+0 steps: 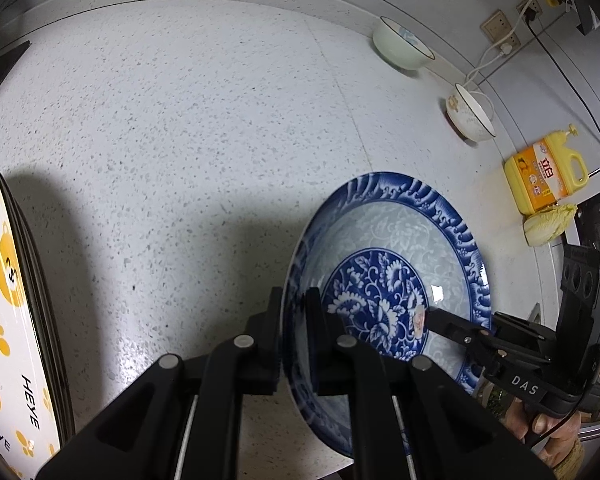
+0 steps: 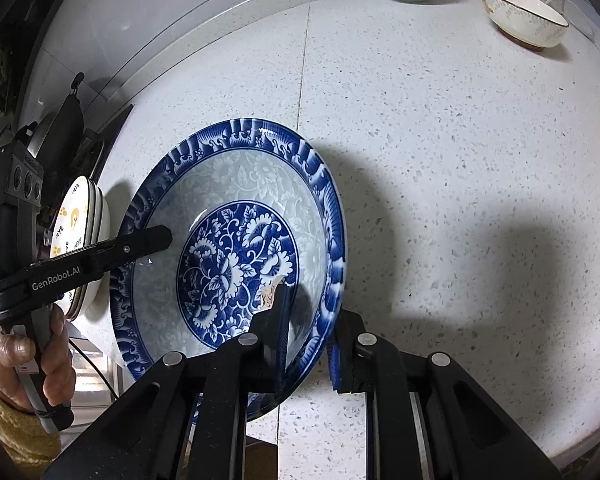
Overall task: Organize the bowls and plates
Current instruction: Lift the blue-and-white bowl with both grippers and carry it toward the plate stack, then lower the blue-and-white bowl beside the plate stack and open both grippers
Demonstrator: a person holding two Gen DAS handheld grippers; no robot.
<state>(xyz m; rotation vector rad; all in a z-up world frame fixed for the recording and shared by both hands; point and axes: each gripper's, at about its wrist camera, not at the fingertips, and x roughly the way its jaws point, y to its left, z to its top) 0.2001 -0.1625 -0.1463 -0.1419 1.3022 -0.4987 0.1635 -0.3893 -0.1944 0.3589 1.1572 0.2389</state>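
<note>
The speckled white stone desk (image 1: 188, 128) fills nearly everything, hard and glossy, with a seam running across it. Held above it at a tilt is the big blue-and-white bowl (image 2: 236, 216), a wide glazed dish with a wave-patterned rim and a dark floral disc at its centre; in the left wrist view it sits at about 4 o'clock. The left hand-held gripper (image 1: 294, 308) pinches the bowl's rim, one black finger on the outside wall and one inside. The right hand-held gripper (image 2: 310, 320) straddles the opposite rim, one finger inside against the glaze, the outer finger standing slightly off the wall, so the grip looks loose. At 9 o'clock in the left view a stack of plates (image 1: 8, 304) printed with yellow bears and paw marks stands close by the bowl's path. Far back near the wall, at 1 o'clock, rest a pale green bowl (image 1: 402, 46) and a cream bowl (image 1: 470, 114) with a dark rim line, apart from each other. A yellow detergent jug (image 1: 546, 178) stands at 3 o'clock, with a pale cabbage piece (image 1: 548, 224) just beside it.
</note>
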